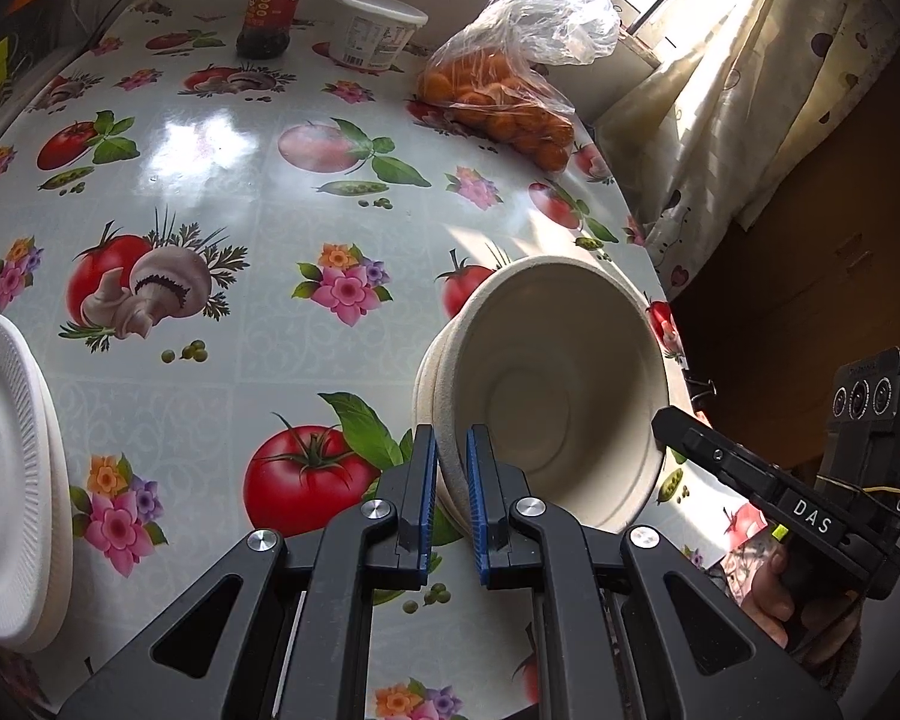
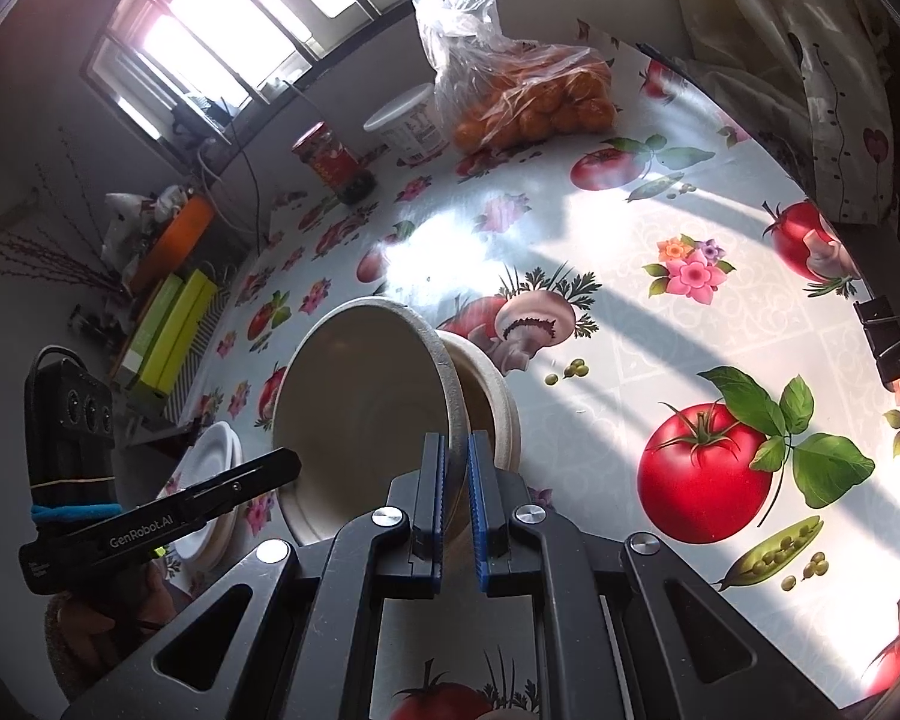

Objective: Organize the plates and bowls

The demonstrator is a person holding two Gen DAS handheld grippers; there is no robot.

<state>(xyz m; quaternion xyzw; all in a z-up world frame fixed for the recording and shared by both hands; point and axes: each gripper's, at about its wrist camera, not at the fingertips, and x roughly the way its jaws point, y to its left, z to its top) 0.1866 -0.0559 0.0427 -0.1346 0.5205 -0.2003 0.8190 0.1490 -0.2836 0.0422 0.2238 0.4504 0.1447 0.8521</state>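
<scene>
Nested beige bowls [image 1: 546, 384] hang tilted over the flowered tablecloth [image 1: 222, 192], mouths turned sideways. My left gripper [image 1: 450, 468] is shut on their near rim, where layered edges [image 1: 435, 372] show. The right gripper [image 1: 666, 420] reaches the opposite rim. In the right wrist view my right gripper [image 2: 457, 468] is shut on the rim of the front bowl [image 2: 360, 396]. A second bowl [image 2: 501, 402] sits just behind it. The left gripper [image 2: 288, 462] meets the far rim. White foam plates [image 1: 6, 468] are stacked at the table's left, also visible as plates [image 2: 216, 462] behind the bowls.
At the far side of the table stand a dark sauce jar [image 1: 273, 0], a white tub [image 1: 375, 30] and a plastic bag of oranges [image 1: 504, 96]. A curtain [image 1: 750, 90] hangs past the right table edge. A binder clip [image 2: 888, 330] grips the cloth edge. Yellow-green boxes [image 2: 168, 330] lie beyond.
</scene>
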